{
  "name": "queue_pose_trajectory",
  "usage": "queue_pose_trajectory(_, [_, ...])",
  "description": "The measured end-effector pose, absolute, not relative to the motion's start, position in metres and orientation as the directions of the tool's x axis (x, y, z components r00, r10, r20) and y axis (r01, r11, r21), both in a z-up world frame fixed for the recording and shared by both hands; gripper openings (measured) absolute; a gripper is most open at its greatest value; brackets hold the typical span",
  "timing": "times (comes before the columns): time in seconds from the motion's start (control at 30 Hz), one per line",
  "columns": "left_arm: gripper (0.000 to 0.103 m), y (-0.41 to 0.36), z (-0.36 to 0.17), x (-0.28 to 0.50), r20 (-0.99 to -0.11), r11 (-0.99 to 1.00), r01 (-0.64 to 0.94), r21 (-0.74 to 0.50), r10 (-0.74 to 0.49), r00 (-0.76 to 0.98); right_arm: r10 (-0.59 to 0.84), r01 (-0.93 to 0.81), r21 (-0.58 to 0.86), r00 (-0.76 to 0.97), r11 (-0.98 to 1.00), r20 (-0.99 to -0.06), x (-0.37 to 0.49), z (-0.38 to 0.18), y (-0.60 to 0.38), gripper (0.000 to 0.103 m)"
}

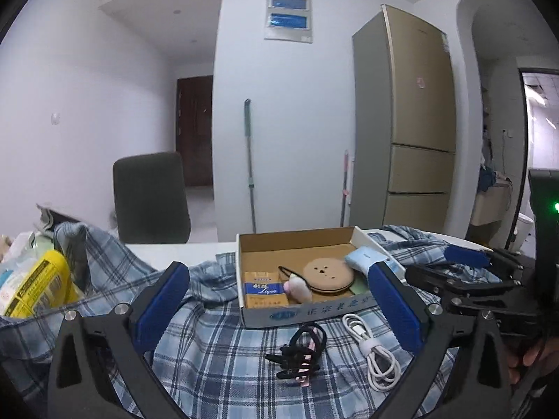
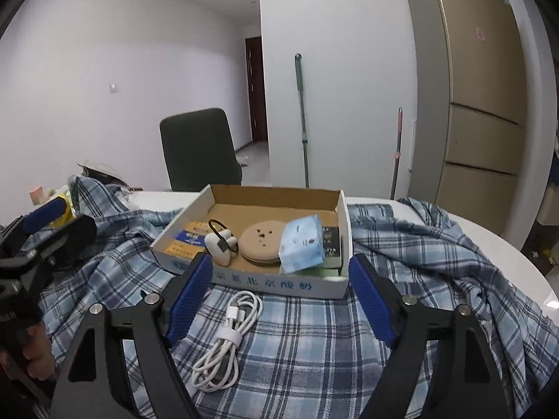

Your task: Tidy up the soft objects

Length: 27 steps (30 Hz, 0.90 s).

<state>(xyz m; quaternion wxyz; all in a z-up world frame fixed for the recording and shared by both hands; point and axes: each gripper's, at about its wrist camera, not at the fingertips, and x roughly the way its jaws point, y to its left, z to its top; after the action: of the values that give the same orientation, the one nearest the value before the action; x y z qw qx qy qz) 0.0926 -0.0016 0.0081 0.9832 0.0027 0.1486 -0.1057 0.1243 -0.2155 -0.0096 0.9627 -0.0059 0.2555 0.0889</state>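
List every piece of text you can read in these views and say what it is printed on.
"Liqun": blue band of the orange cigarette pack in the cardboard box.
Blue Chinese characters beside a blue oval logo on the box's front wall: too blurred to transcribe.
Yellow package, black print: too small.
Pale blue tissue pack: small mark, unreadable.
Fridge stickers: illegible.

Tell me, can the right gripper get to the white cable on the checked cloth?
Probably yes. The right gripper is open and empty, and the white cable lies bare on the checked cloth, in front of the cardboard box, between the fingers' line. Nothing covers it.
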Motion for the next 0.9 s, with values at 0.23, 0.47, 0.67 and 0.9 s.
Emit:
queue_pose_trajectory(0.23, [0.103,0.009,0.004,0.1,-0.319,0.98,0.183,-0.084,-0.2,0.926,0.169,-0.182,0.03,0.825,0.983,-0.539,0.129,-0.019,-0.212,0.079])
queue_pose_trajectory(0.47, [0.103,0.009,0.002,0.103,-0.333,0.981,0.179,-0.079,-0.195,0.922,0.197,-0.212,0.036,0.81,0.977,-0.552,0.129,-0.018,-0.209,0.079])
queue_pose_trajectory(0.67, [0.103,0.018,0.007,0.099,-0.343,0.974,0.172,-0.148,-0.214,0.914,0.237,-0.217,0.114,0.712,0.969,-0.661,0.138,-0.019,-0.211,0.073])
queue_pose_trajectory(0.9, [0.103,0.001,0.005,0.093,-0.333,0.982,0.182,-0.047,-0.187,0.924,0.311,-0.281,0.185,0.521,0.942,-0.795,0.158,-0.057,-0.186,0.04])
